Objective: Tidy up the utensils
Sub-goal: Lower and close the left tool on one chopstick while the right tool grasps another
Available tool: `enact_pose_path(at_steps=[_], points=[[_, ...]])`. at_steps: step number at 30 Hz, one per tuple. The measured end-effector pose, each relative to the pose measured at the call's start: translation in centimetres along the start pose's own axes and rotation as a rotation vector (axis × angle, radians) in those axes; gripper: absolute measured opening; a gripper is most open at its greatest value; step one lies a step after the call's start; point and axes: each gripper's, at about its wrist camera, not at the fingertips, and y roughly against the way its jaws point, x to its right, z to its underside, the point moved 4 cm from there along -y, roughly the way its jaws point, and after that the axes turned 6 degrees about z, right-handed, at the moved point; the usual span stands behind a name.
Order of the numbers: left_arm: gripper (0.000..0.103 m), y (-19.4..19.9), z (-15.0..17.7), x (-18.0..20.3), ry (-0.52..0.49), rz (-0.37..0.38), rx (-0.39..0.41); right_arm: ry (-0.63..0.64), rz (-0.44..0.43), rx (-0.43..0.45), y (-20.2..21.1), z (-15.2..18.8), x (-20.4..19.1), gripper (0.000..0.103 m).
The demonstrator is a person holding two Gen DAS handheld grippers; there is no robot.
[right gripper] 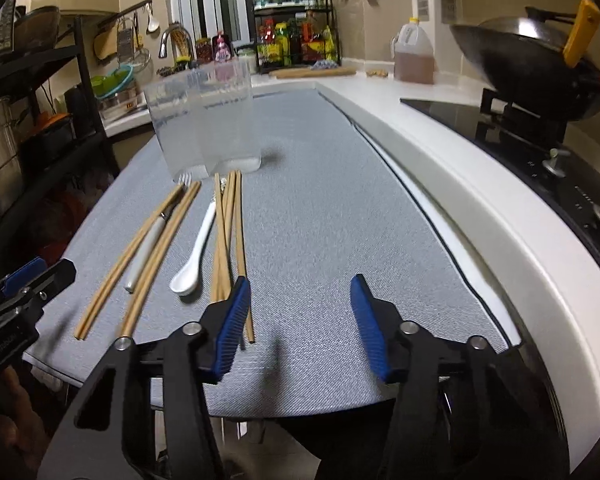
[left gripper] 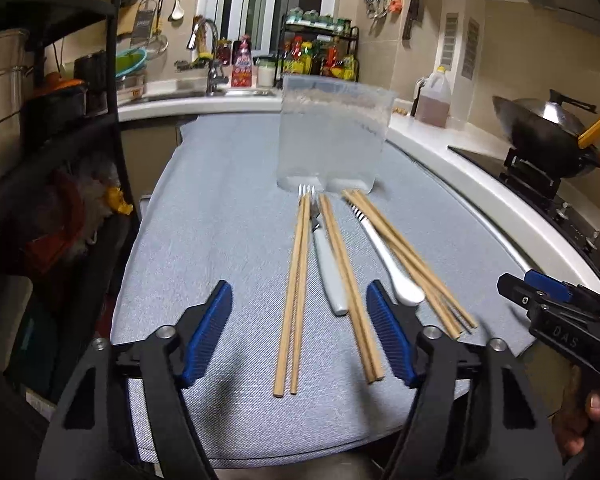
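Utensils, loose, on grey mat (left gripper: 220,200). The left gripper (left gripper: 300,332) is spread wide and holding nothing; the leftmost chopstick pair (left gripper: 294,300) lies at frame centre, directly ahead between the jaws, long axis running away toward the clear plastic holder (left gripper: 332,136) at upper centre. The right gripper (right gripper: 300,320) is likewise spread wide and empty over bare mat, with every utensil left of its jaws, so the left is judged better placed. Count: chopsticks, about eight (right-hand bundle (left gripper: 412,256) overlapping, uncertain); grey-handled fork (left gripper: 327,264), one; white-handled fork (left gripper: 388,260), one; holder, one, two compartments, nothing seen inside.
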Motion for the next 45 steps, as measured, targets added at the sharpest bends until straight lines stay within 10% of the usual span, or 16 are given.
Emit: enact_pose_path(at_steps=[7,19,27,45], points=[[0.034,-2.4,1.3,-1.9,0.065,-0.02,-0.106,0.048,-0.12,-0.08,-3.7,0.4,-1.9,0.045],[0.016,-3.6,2.1,-1.1,0.034,-0.004,-0.153,0.157,-0.117,-0.058,-4.1,1.1,-3.5,0.006],[0.014,-2.8,1.8,-1.8,0.085,0.065,-0.119,0.129,-0.061,-0.059,-3.7,1.3,-1.5,0.006],[0.007,-3.1,2.2,-1.1,-0.027,-0.043,-0.156,0.125,-0.072,-0.038,-3.4,1.6,-1.0,0.006]])
